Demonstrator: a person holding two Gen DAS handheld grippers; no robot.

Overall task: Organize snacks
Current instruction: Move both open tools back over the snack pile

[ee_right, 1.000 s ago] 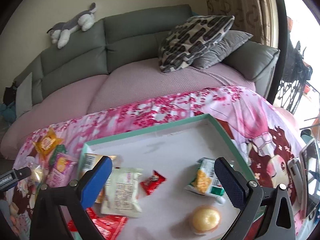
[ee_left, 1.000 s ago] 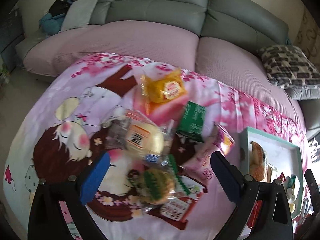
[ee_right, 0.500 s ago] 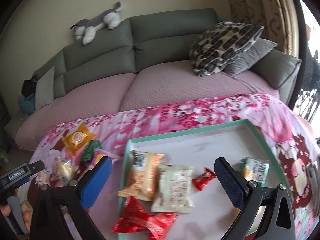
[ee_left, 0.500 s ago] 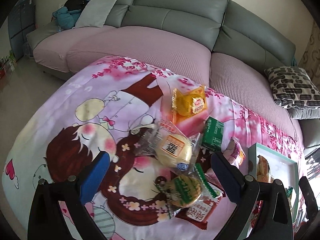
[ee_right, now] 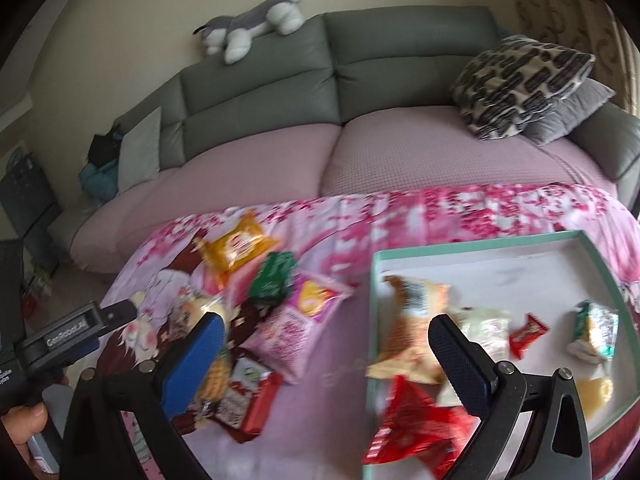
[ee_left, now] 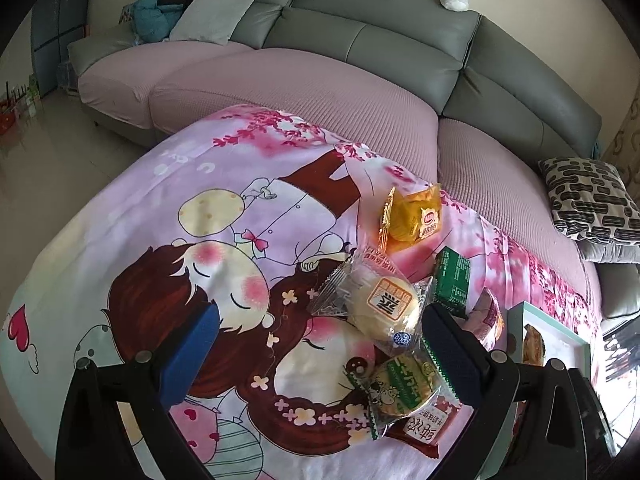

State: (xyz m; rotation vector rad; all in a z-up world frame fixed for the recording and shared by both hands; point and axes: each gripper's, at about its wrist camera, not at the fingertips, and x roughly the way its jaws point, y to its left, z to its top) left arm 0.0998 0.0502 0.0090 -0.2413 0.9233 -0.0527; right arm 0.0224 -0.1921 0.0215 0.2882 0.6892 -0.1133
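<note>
Left gripper [ee_left: 320, 344] hangs over the cartoon blanket [ee_left: 224, 184], jaws spread wide, nothing between them. Plenty of bare blanket to its left and ahead; the blanket's rim falls away toward the floor [ee_left: 52, 136] on the left. The snack pile crowds its right finger: a clear-wrapped bun [ee_left: 384, 308], a green-wrapped cake [ee_left: 404, 388] lying on a red pack [ee_left: 428, 424], a green box [ee_left: 452, 280] behind, a yellow bag [ee_left: 416, 216] farther back alone.

Right gripper [ee_right: 326, 350] is also released, empty, hovering over the open strip of blanket between the pile and the tray [ee_right: 480, 248]. View is blurred here. A pink bag [ee_right: 296, 320] lies just left of that strip. The tray's teal rim runs beside the right finger; inside it, an orange bag [ee_right: 412, 320], a white pack [ee_right: 484, 328], red wrappers [ee_right: 412, 420], a small red candy [ee_right: 528, 332].

Sofa [ee_right: 360, 144] close behind the blanket, plush dog [ee_right: 256, 24] on its back.
</note>
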